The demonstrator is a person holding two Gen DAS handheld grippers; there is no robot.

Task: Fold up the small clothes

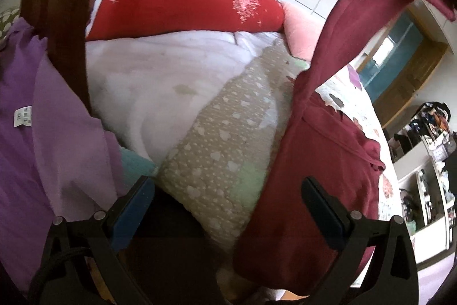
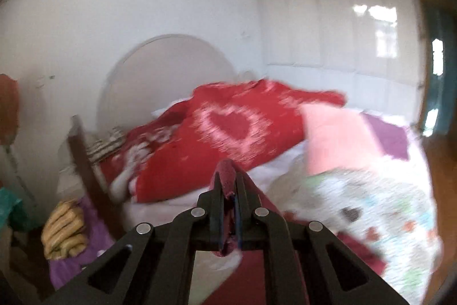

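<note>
While the left claw (image 1: 225, 207) gapes empty, the right claw (image 2: 229, 185) pinches soft maroon garment (image 1: 320, 156) fabric.

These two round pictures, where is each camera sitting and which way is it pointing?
Left wrist: on the left gripper, looking down along its open fingers at the bed; a maroon garment lies by the right finger, a purple garment on the left.
Right wrist: on the right gripper, raised and facing the headboard; its fingers are shut on a pinch of the maroon cloth.
Shared: the maroon garment, the red heart blanket and the pink pillow. No hand shows in either.
</note>
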